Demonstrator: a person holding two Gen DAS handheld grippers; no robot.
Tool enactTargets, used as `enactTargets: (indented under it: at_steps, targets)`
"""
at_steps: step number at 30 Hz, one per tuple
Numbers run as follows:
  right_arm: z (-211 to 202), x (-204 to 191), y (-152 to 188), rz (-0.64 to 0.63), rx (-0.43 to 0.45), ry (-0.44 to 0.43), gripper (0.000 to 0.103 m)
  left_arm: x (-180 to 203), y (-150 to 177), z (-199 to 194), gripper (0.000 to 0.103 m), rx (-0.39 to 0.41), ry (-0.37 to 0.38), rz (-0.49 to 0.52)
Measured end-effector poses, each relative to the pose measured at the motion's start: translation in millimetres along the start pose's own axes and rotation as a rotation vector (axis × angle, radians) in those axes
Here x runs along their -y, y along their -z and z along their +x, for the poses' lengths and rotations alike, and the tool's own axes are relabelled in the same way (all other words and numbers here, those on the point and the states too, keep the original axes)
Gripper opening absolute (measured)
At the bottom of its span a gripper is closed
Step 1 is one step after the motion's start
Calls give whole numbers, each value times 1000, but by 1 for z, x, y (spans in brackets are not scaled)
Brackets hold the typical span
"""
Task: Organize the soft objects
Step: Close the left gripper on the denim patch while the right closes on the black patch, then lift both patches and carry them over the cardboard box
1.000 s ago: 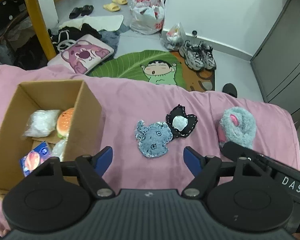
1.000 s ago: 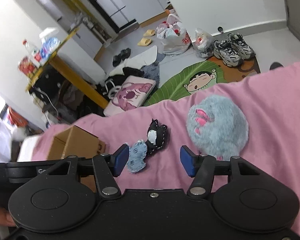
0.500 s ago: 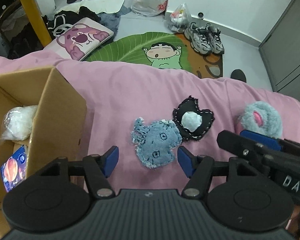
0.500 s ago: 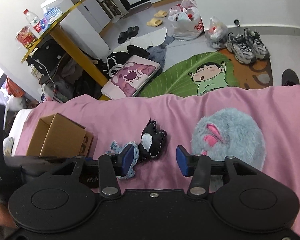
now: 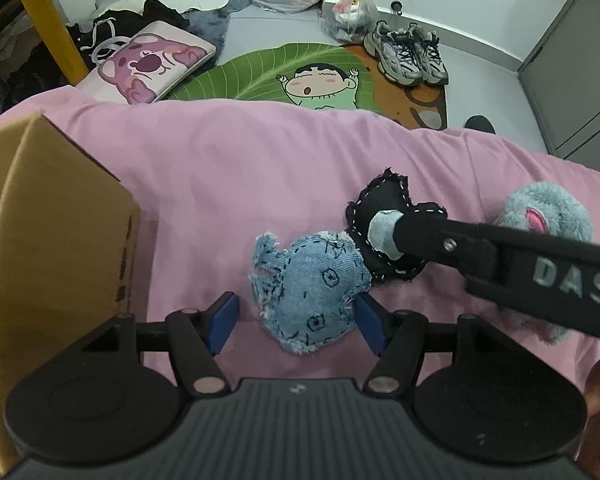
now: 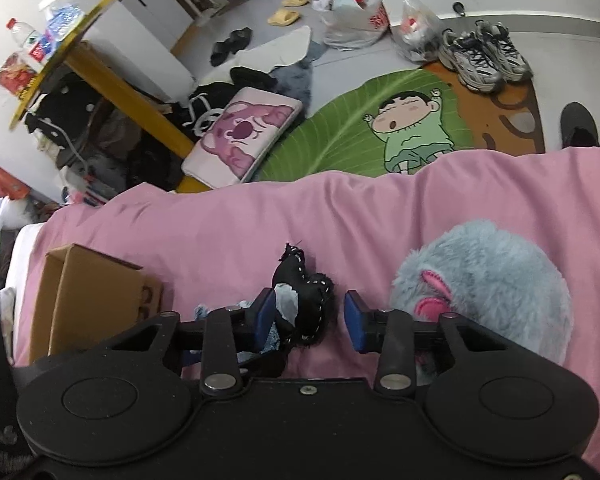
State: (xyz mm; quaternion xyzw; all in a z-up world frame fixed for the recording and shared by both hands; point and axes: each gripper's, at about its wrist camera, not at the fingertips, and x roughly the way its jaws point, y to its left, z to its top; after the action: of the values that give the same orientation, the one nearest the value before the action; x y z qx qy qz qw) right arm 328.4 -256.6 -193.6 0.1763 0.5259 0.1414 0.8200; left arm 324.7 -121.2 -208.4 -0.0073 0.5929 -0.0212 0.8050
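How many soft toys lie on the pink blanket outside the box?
3: blue denim patchwork toy between the left gripper fingers; black stitched toy inside the right gripper; grey fluffy plush rightmost.

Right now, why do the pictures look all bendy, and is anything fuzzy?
Left wrist view: the fisheye lens curves the pink blanket edge; the denim toy between the left tongs looks sharp. Right wrist view: the same bending bows the floor; the black heart toy between the right tongs and the fluffy grey toy look slightly soft.

Sneakers (image 5: 406, 56) on leaf rug (image 5: 260, 76).
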Motion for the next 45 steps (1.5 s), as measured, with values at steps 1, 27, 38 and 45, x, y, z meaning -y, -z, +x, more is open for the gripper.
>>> enactTargets:
  at_steps: [1,27,38,45]
  targets:
    - [1,0,-1,8,3,0,24,0,0,0,64,4,-2,3]
    - [-78,-26,27,-28,125,47,11,-16,23,-74,37,117,82,-50]
    - [-104,-54,45,-53,181,36,11,-30,43,-116,37,187,104,-51]
    - [-115,-71,57,-60,215,25,11,-47,59,-137,37,222,97,-69]
